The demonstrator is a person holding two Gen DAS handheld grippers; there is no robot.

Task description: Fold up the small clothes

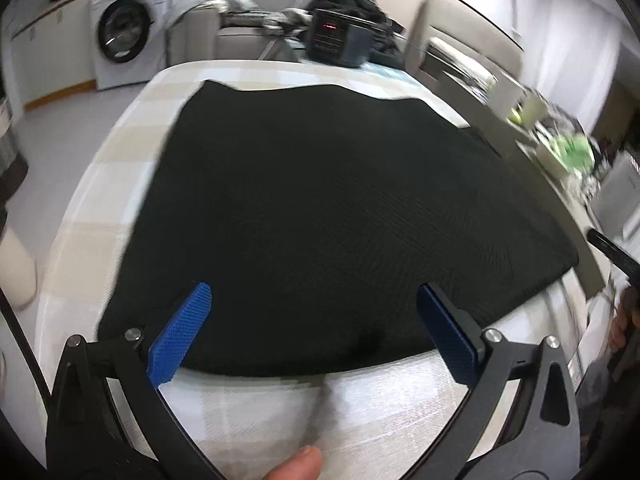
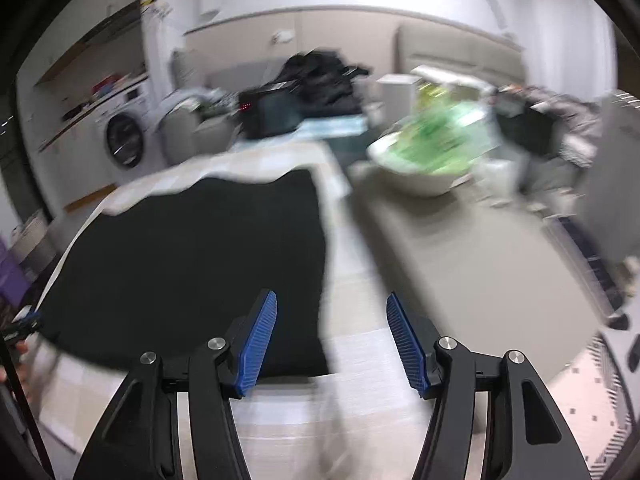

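**Black cloth spread flat, both tongs gaping**

The cloth point(image 1: 320, 208) is a black garment lying spread on the bench point(image 1: 120, 152), which wears a pale checked cover. The fabric shows a fine ribbed or knitted grain and a matte finish. Its far edge dips in a shallow curve between two raised corners, and its near edge runs roughly straight, close to the bench's front. I can't tell what kind of garment it is.

The left tongs point(image 1: 314, 320) hang above the near edge, blue ridged pads set wide apart and holding nothing. The right tongs point(image 2: 332, 336) are likewise spread and empty, straddling the cloth's right-hand edge point(image 2: 316, 264), with bare cover under the outer pad. The right view is smeared with motion blur.

By the look of it the cloth will be light, soft and floppy, sagging wherever it is not held, and unlikely to slip from those ridged pads. I'd pinch it at the two near corners, one in each tongs, so that the edge lifts evenly.

Behind stand a dark appliance point(image 1: 340, 36) and a washing machine point(image 1: 124, 32).
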